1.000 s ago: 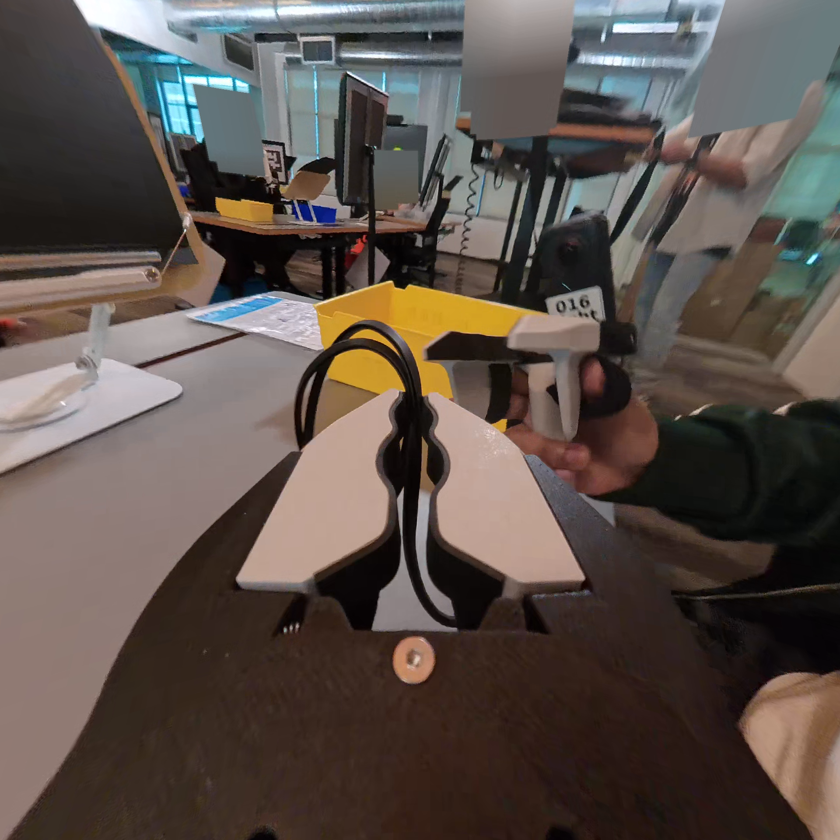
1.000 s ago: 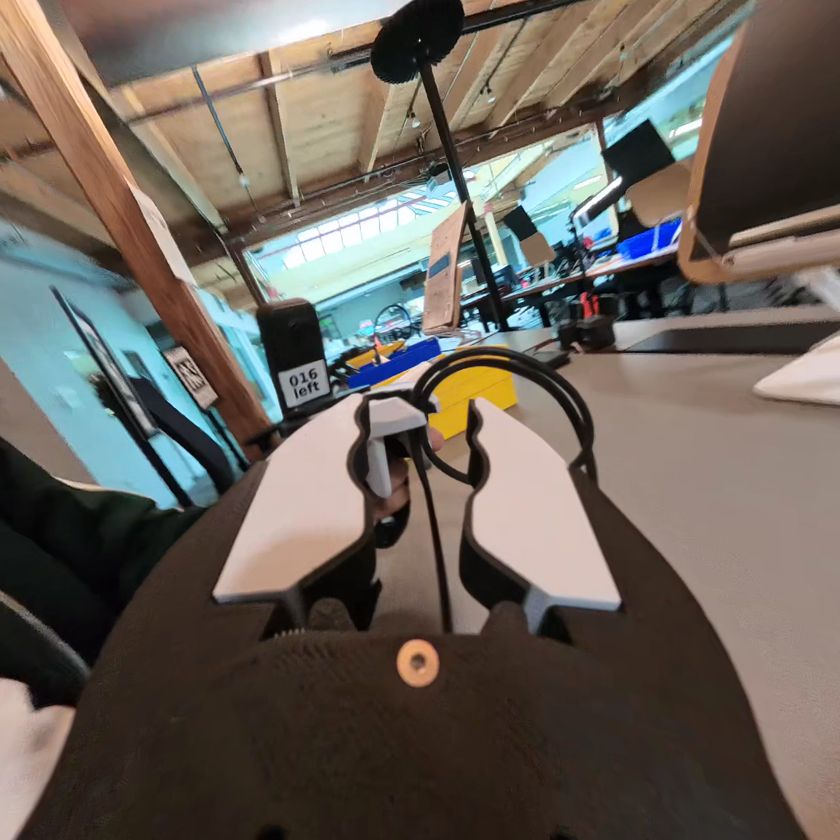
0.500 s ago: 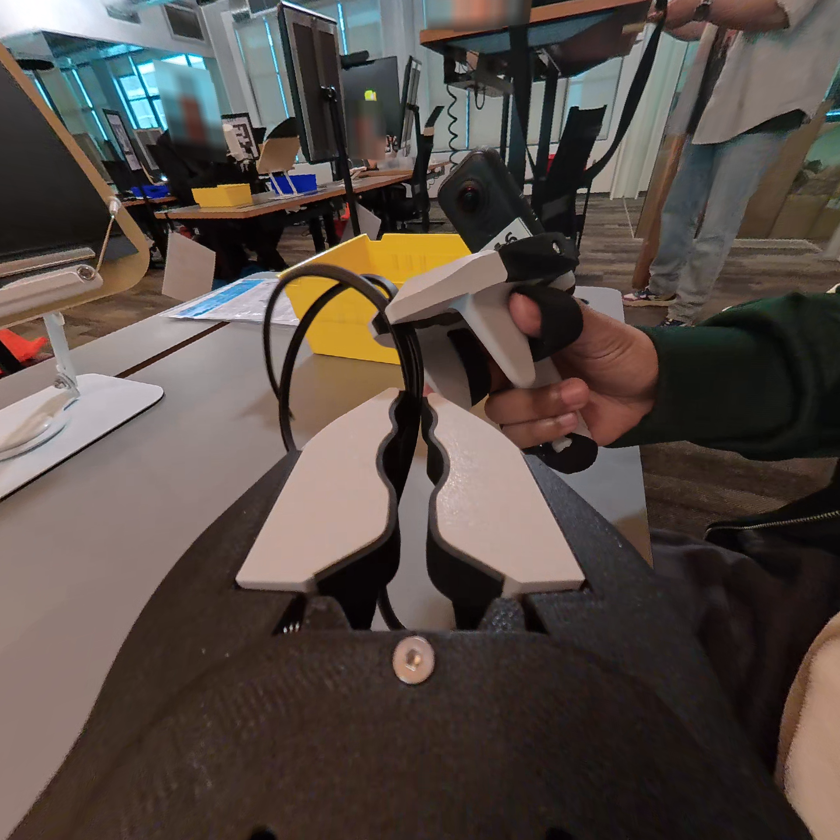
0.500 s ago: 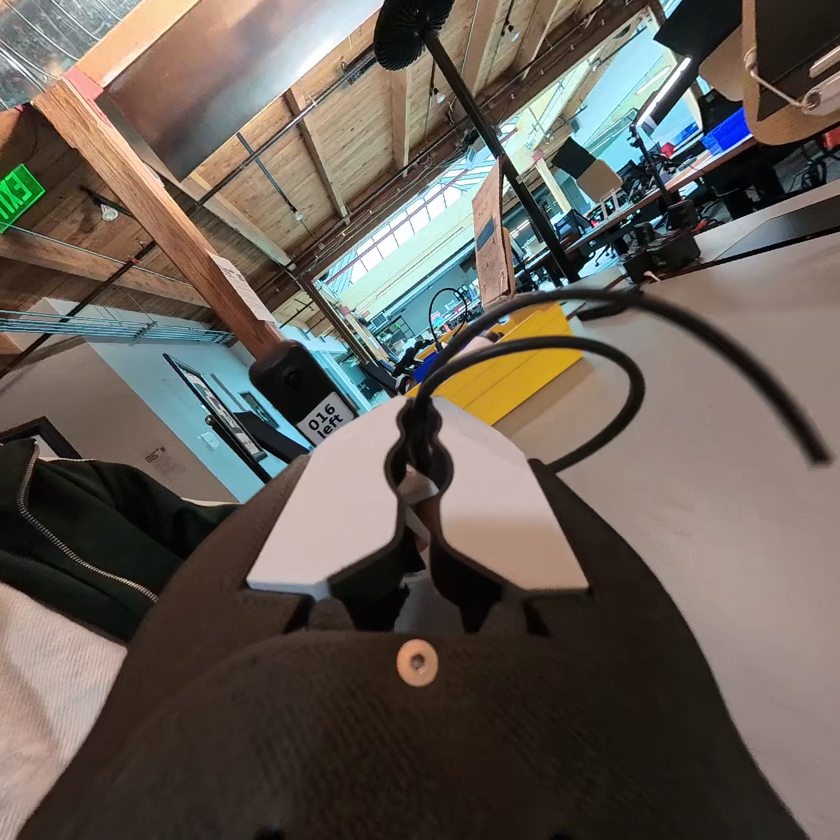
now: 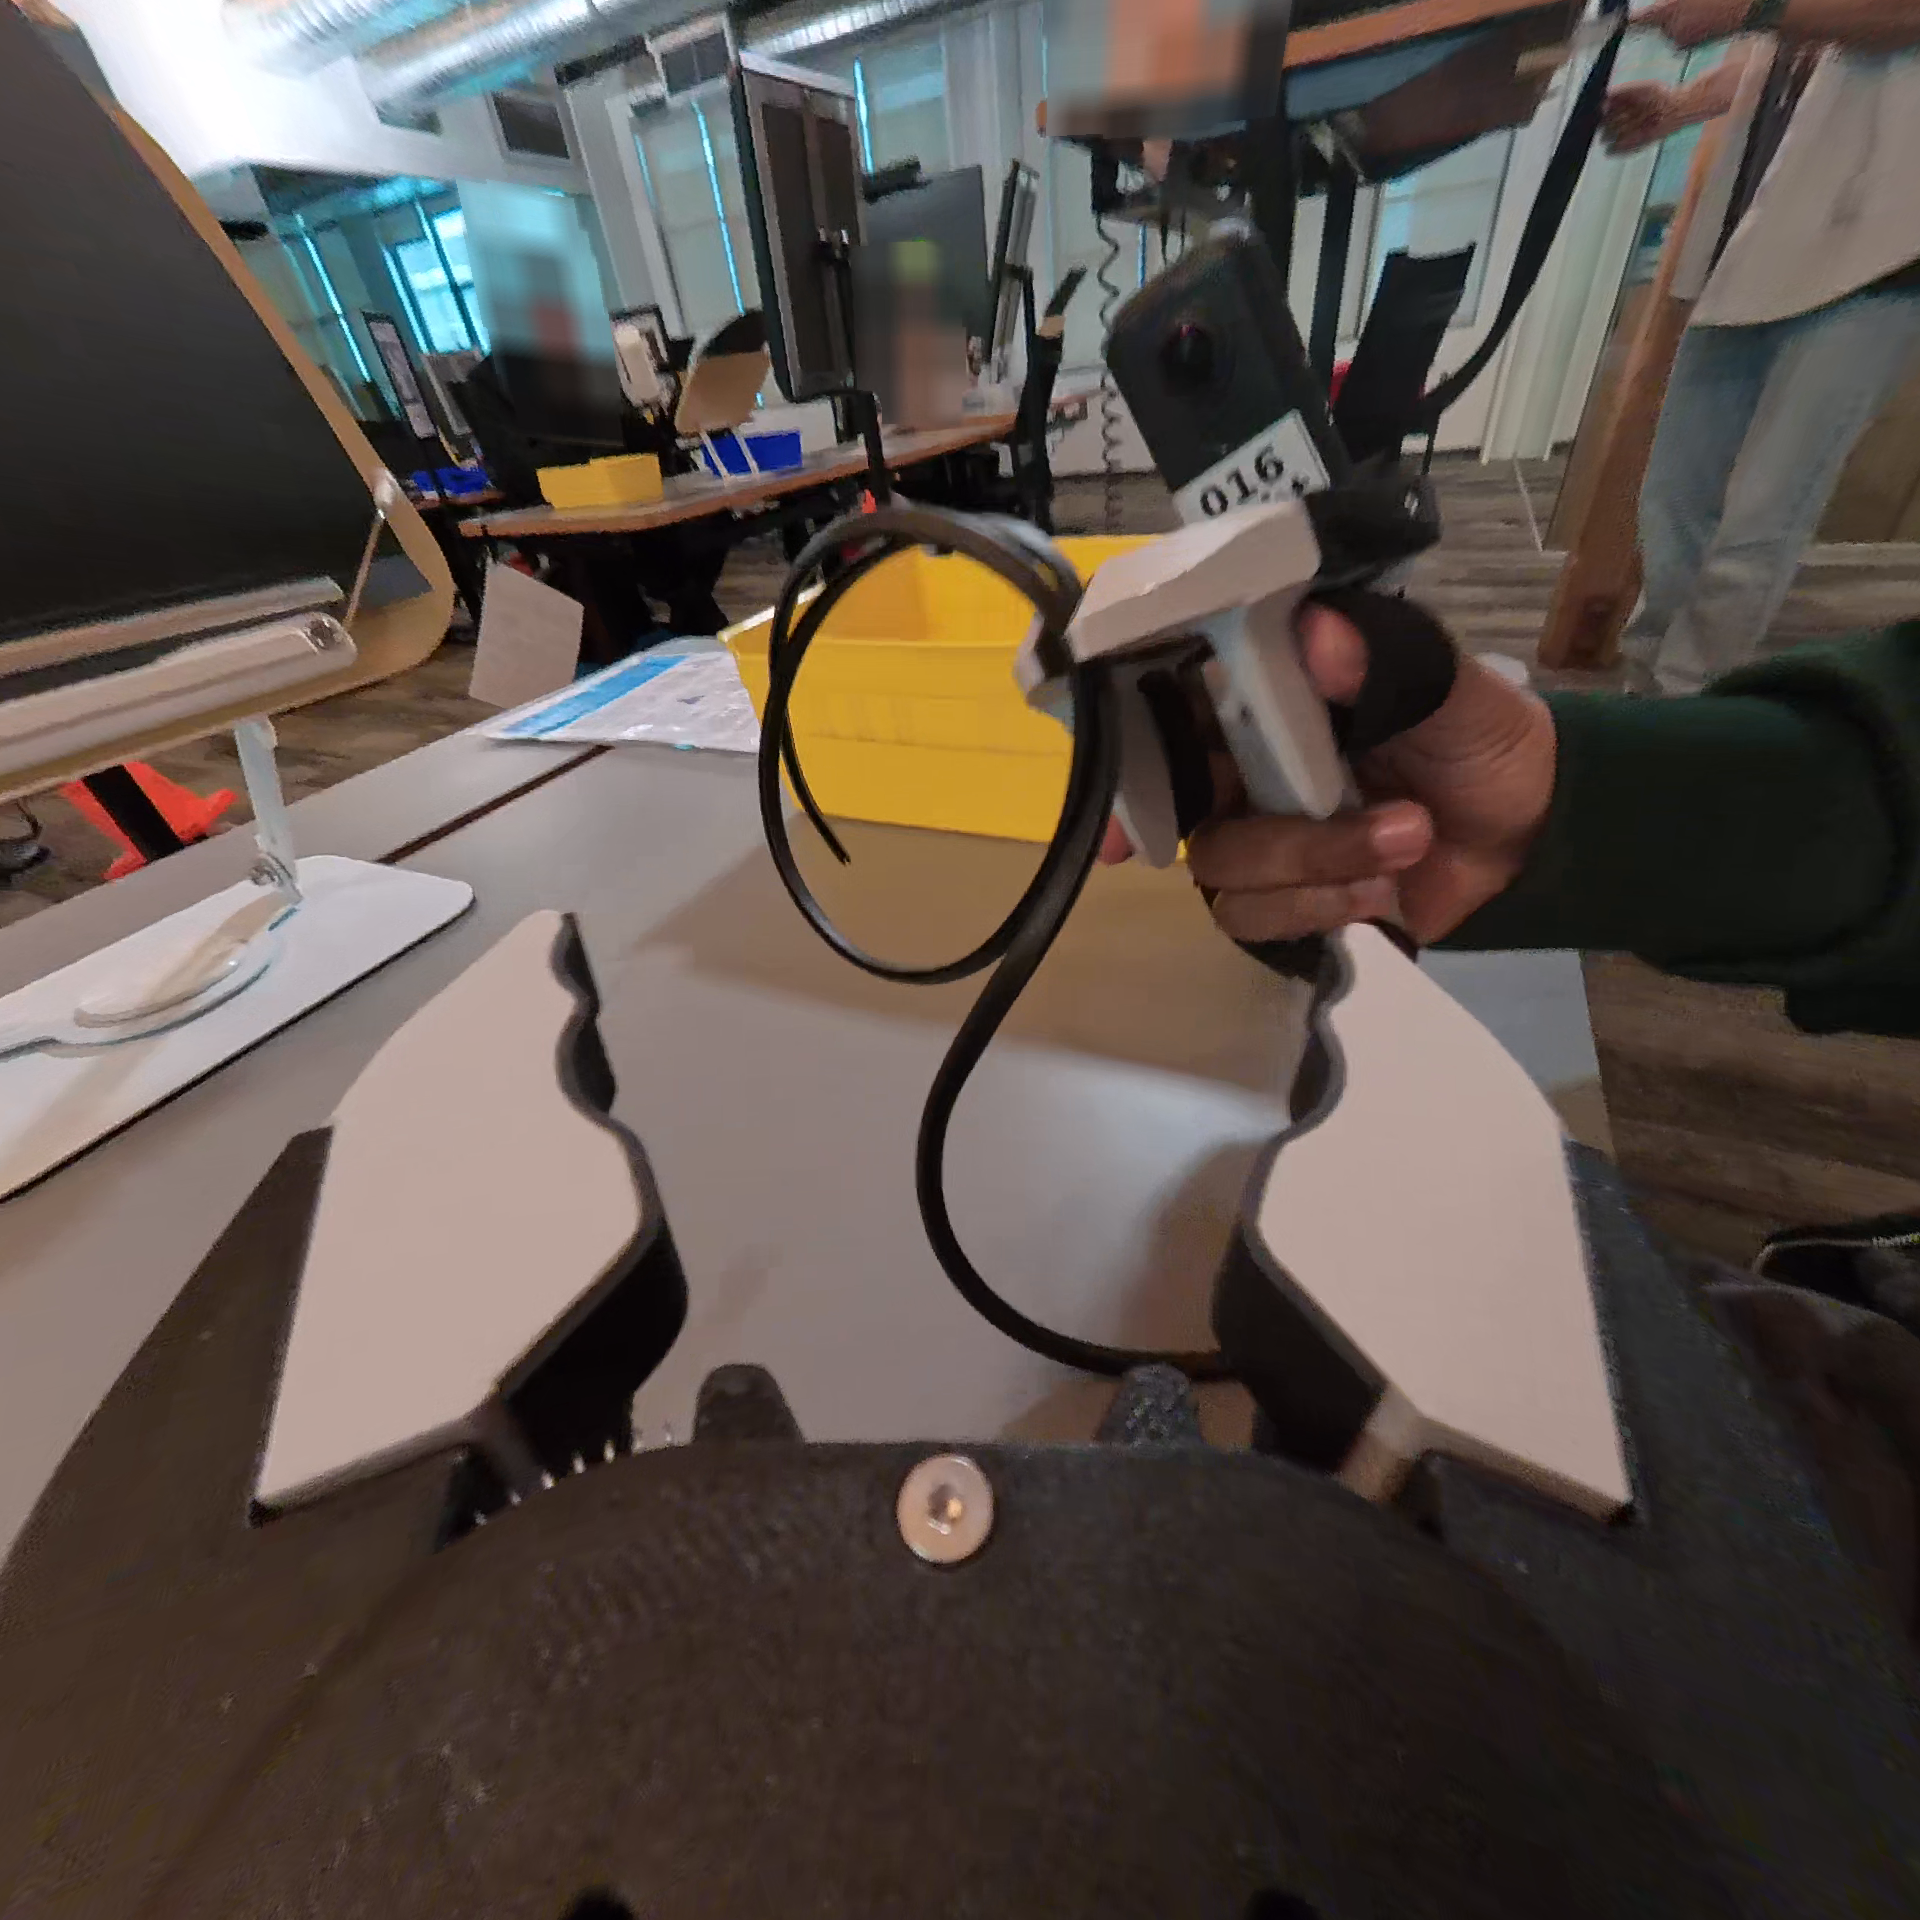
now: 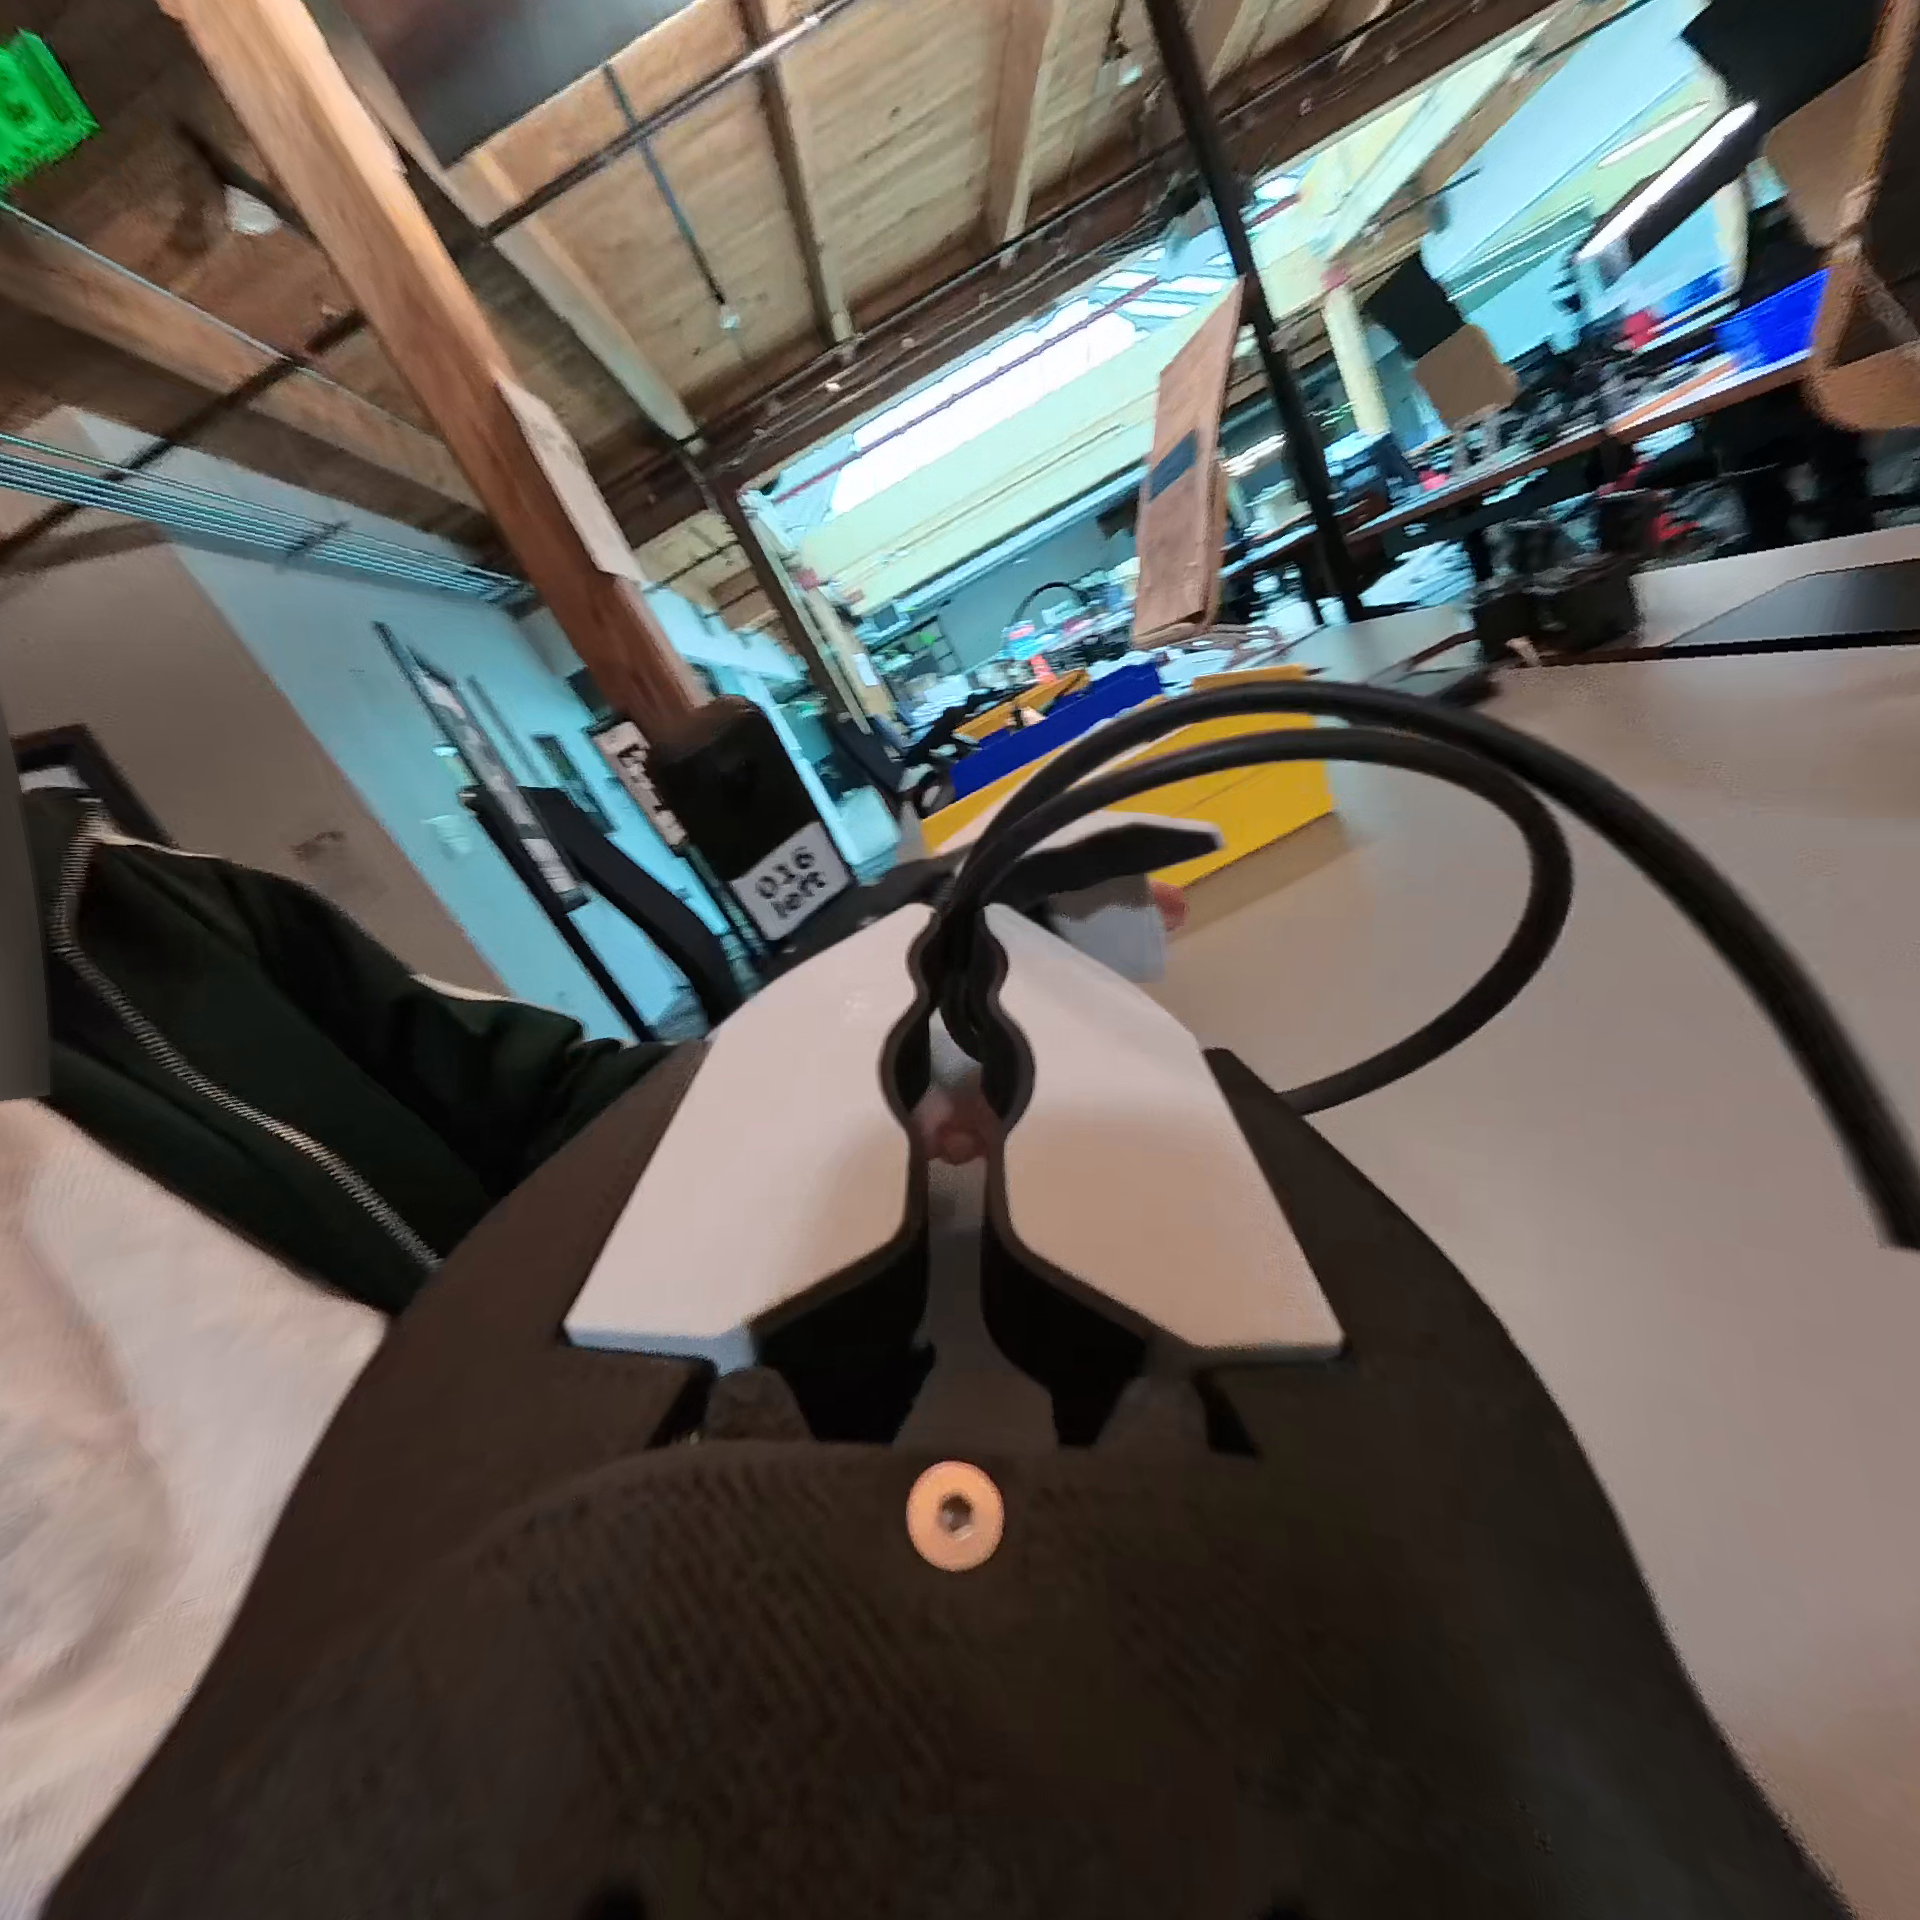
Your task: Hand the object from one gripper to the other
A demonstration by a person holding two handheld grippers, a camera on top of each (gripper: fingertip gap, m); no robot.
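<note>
A black cable coiled in a loop hangs above the grey table. My right gripper is shut on the coil's top, held by a hand in a green sleeve. In the right wrist view its fingers pinch the cable, which arcs off to the right. My left gripper is open wide and empty. The cable's tail passes down between its fingers, close to the base of the right finger. One finger of the left gripper shows just beyond the right gripper.
A yellow bin stands on the table behind the cable and also shows in the right wrist view. A monitor stand's white base is at the left. Papers lie beyond. A person stands at the far right. My hands' fingertips stand some 5 centimeters from each other.
The right gripper closed on the cable's coil. The left gripper then opened wide and let go, so the cable now hangs from the right gripper.
</note>
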